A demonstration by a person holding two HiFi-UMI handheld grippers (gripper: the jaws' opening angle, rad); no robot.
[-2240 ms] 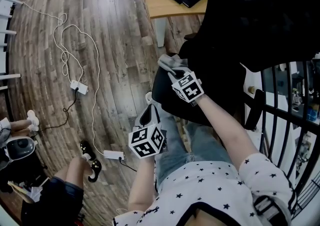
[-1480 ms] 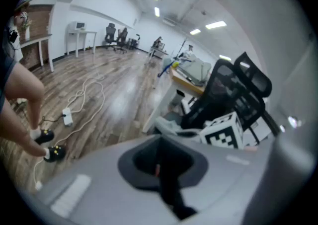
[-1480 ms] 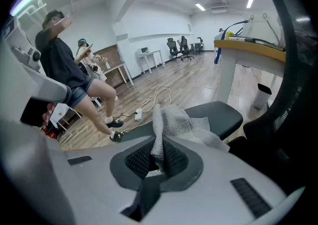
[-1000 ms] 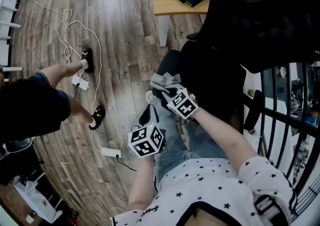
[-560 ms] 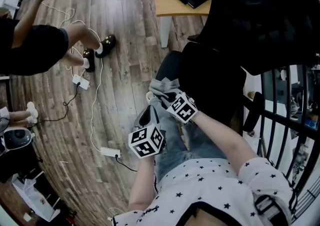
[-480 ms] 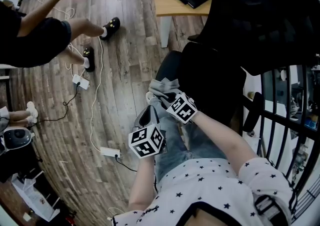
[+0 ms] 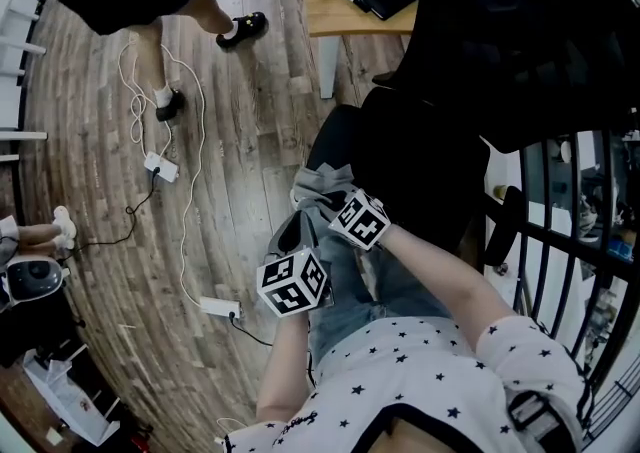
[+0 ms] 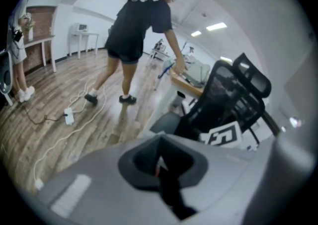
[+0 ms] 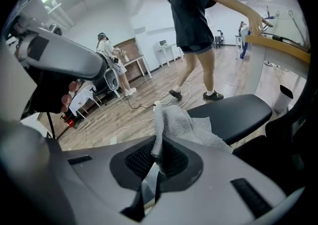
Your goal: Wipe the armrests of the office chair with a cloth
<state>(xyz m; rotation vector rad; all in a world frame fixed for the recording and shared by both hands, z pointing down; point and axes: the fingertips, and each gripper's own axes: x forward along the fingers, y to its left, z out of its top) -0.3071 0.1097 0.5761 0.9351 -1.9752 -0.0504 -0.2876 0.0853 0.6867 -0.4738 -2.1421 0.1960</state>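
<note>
Task status: the cloth is in hand and up against the office chair, at the near left edge of its black padding. In the right gripper view the cloth flops forward over the near end of a flat black pad. I can't tell whether that pad is an armrest or the seat, or whether the cloth is pressing on it. Nothing on the chair shows which parts are already wiped. My reading: a wiping pass is in hand on the left side. A dark bar at the chair's right, likely the other armrest, lies well apart from the cloth and looks left to do.

Right gripper: jaws clamped together on a fold of the grey cloth, the rest bunched loose beyond the tips. In the head view the right gripper sits just beside the chair's padding.

Left gripper: jaws closed on each other with nothing between them. It hangs nearer the person, just left of the right gripper, touching neither chair nor cloth.
</note>
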